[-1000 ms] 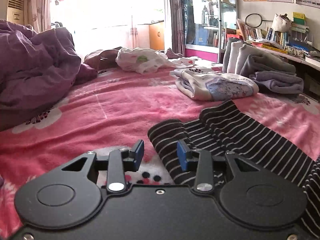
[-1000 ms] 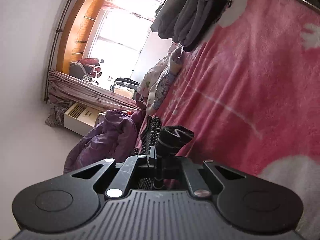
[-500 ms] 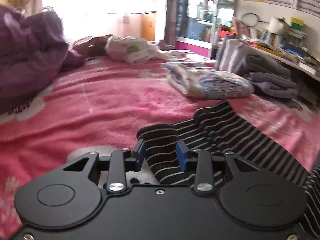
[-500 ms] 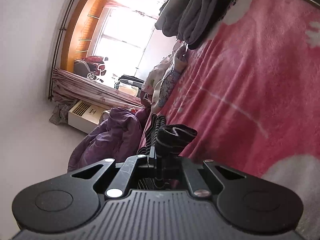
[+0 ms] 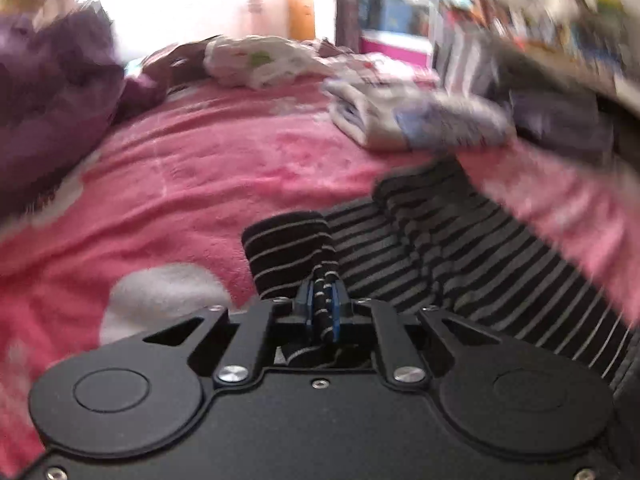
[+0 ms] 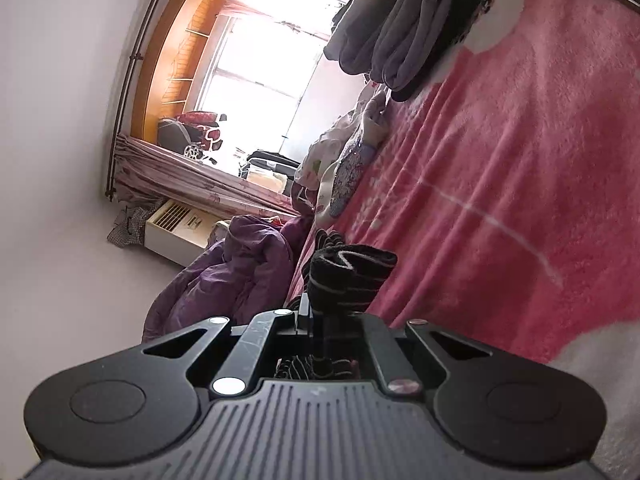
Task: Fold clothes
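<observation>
A black garment with thin white stripes [image 5: 460, 248] lies spread on the pink blanket [image 5: 208, 168], running from the lower middle to the right edge of the left wrist view. My left gripper [image 5: 323, 304] is shut on its rounded cuff end, which bulges up in front of the blue pads. In the tilted right wrist view my right gripper [image 6: 316, 316] is shut on another bunched end of the striped garment [image 6: 348, 276], held above the pink blanket [image 6: 500, 168].
A purple duvet [image 5: 52, 100] is heaped at the left. A folded pale printed garment [image 5: 400, 116] and folded grey clothes [image 5: 560, 120] lie at the far right, white clothes [image 5: 256, 60] at the back. Shelves with books stand beyond the bed's right side.
My left gripper moved forward over the striped cuff and closed on it; one second ago it was open just short of it. The right gripper kept its hold and shifted slightly.
</observation>
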A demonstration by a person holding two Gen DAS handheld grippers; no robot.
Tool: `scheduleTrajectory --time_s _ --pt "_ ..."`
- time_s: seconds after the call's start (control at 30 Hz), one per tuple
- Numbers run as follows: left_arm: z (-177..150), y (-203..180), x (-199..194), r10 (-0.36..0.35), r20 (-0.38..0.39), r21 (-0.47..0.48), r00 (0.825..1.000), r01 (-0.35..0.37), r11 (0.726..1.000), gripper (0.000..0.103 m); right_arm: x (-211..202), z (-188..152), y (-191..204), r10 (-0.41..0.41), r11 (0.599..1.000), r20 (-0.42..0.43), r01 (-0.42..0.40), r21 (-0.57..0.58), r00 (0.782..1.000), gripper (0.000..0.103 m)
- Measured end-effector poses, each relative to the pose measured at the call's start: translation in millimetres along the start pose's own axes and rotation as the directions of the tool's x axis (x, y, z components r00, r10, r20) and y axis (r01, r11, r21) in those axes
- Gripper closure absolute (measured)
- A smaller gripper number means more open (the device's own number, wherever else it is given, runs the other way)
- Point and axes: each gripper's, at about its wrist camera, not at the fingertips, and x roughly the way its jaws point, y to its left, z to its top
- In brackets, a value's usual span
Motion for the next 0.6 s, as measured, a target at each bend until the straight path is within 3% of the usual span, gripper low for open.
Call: scheduleTrajectory --time_s 0.17,0.43,0.5,0.57,0.6 --pt "8.1 14.6 -13.1 -0.061 0.068 -0.156 0.996 0.071 0.985 0.097 -3.1 -0.9 0.6 0.018 1.0 0.001 -0.018 -0.001 1.0 0.097" --pt "1.3 15.6 3.3 -0.117 0.07 -0.225 0.991 0.13 0.966 0.098 -5.7 0.8 -1.6 0.029 1.0 -0.002 -0.029 -0.002 1.0 0.097" --pt "-0.4 15.9 7.3 -0.131 0.071 -0.242 0.989 0.144 0.96 0.093 -6.2 0.8 -1.3 0.03 1.0 -0.003 -0.03 -0.003 1.0 0.097" --pt "-1.8 17.1 6.6 -0.14 0.077 -0.251 0.987 0.156 0.955 0.073 -6.4 1.0 0.4 0.031 1.0 0.0 -0.031 -0.005 1.0 0.097" --pt "-2.1 19.5 -2.4 -0.139 0.09 -0.243 0.986 0.157 0.957 0.073 -6.6 1.0 1.3 0.032 0.999 0.001 -0.032 -0.006 0.999 0.097"
